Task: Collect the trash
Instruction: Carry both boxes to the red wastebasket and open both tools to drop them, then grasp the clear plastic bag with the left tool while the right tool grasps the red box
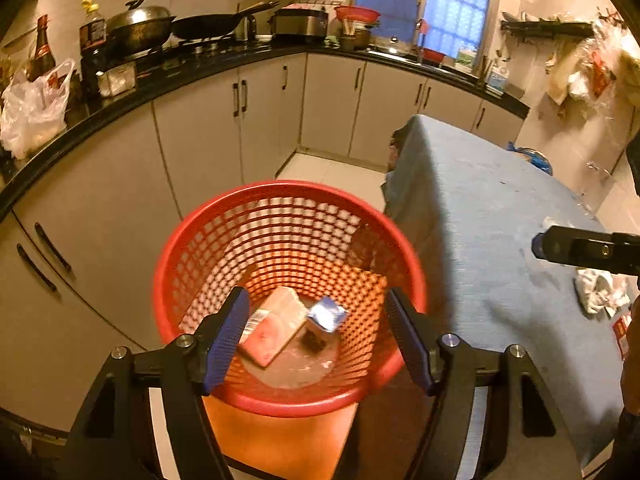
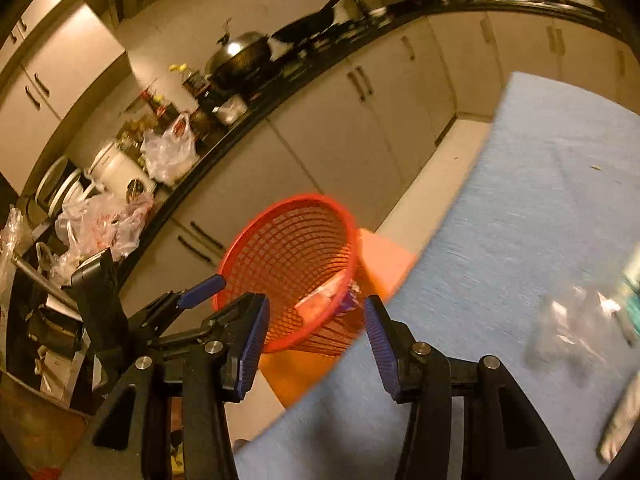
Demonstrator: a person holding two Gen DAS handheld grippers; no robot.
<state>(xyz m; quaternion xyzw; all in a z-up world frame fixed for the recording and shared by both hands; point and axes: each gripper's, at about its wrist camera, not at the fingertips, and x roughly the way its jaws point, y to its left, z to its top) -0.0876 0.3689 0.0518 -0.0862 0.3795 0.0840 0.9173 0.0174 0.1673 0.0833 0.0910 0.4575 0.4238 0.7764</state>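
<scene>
A red mesh waste basket [image 1: 200, 264] stands on an orange stool beside the blue-clothed table [image 1: 500, 220]. Inside it lie a pink packet [image 1: 276, 326] and a small blue-silver wrapper [image 1: 328, 314]. My left gripper [image 1: 318, 336] hovers open and empty over the basket's mouth. My right gripper [image 2: 316, 340] is open and empty above the table edge, with the basket [image 2: 292, 248] just beyond its fingertips; its body shows in the left wrist view [image 1: 588, 250]. Crumpled white trash [image 1: 600, 292] lies on the table at the right, and blurred clear plastic trash [image 2: 576, 328] lies to the right of the right gripper.
A black kitchen counter [image 1: 192, 68] with woks, bottles and plastic bags curves along the left and back, above grey cabinets [image 1: 200, 136]. The orange stool [image 2: 384, 260] sits between table and cabinets. A strip of tiled floor [image 1: 332, 172] runs behind the basket.
</scene>
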